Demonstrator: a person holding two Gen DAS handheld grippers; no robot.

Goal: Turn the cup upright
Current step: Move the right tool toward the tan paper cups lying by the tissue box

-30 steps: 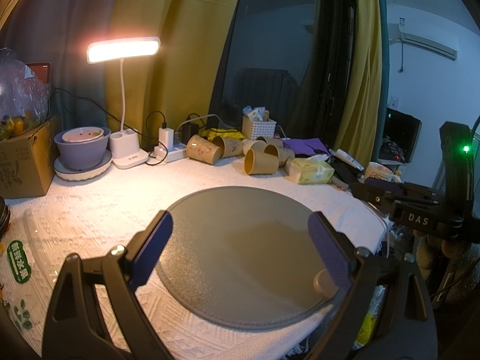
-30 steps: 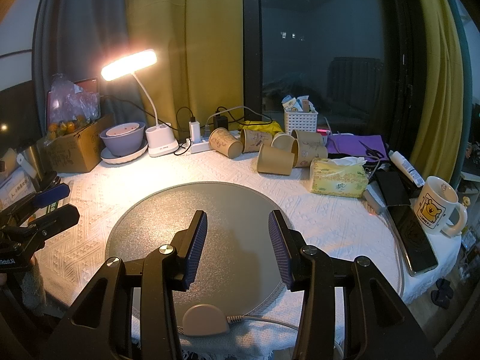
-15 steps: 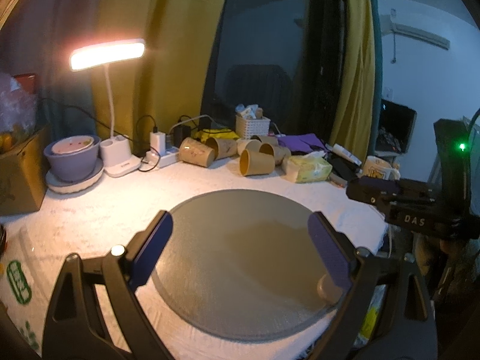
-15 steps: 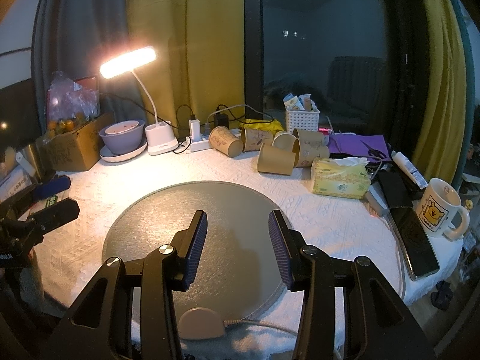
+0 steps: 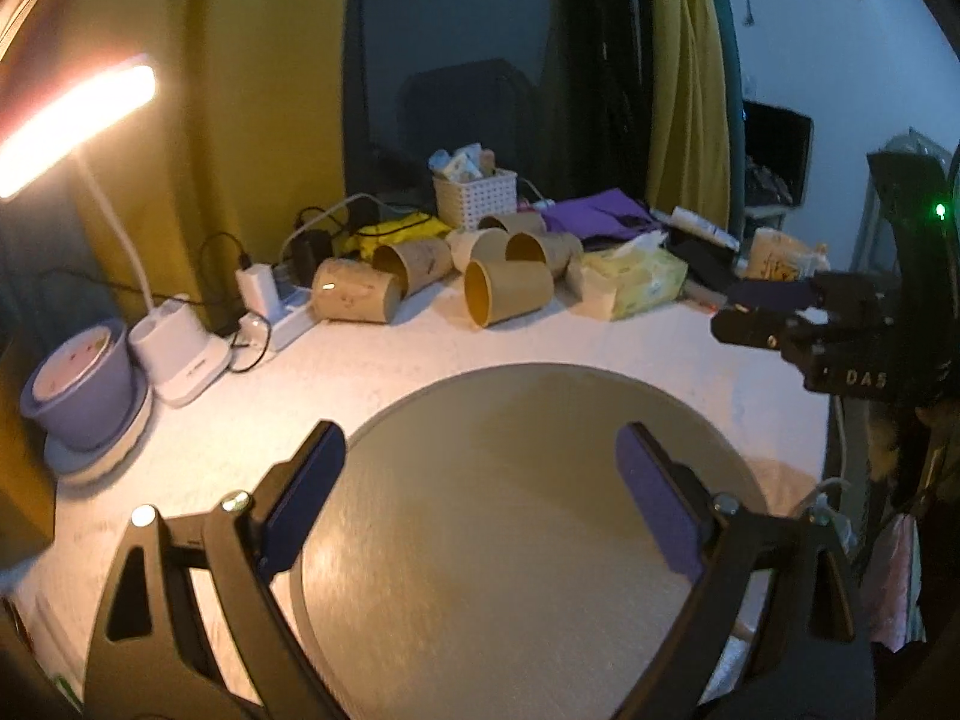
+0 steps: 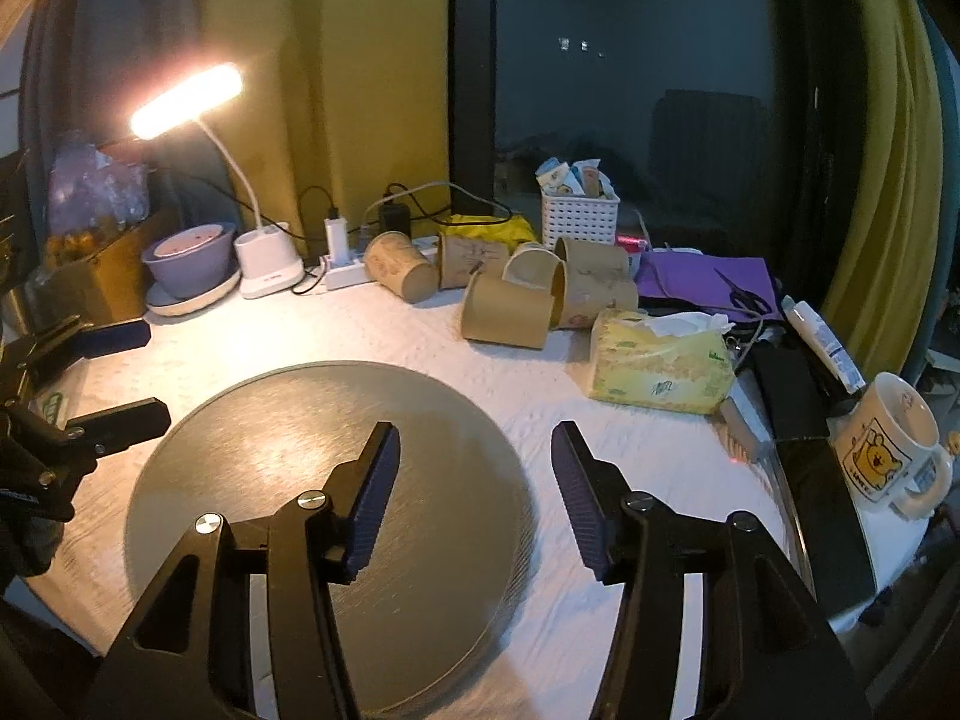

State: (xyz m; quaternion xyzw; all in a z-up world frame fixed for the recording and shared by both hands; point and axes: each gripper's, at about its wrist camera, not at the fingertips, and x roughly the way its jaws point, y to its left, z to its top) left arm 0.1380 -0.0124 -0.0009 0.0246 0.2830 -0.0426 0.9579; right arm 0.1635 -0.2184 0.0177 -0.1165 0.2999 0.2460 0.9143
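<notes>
Both grippers hovered over a round grey mat (image 6: 312, 480) on a white tabletop (image 6: 630, 450) — the left gripper (image 5: 480, 498) with its jaws spread wide and empty, the right gripper (image 6: 474, 498) likewise open and holding nothing. Well beyond them, near the window, a cluster of brown paper cups lay on their sides; the nearest cup (image 5: 507, 291) (image 6: 507, 315) rested just beside a tissue pack (image 6: 660, 366), under a lit desk lamp (image 6: 186, 99).

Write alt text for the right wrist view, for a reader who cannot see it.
An open right gripper hovers empty above a round grey mat on a white table, aimed at paper cups lying on their sides near the window. A lit desk lamp stands at left, a tissue pack and a mug at right.
</notes>
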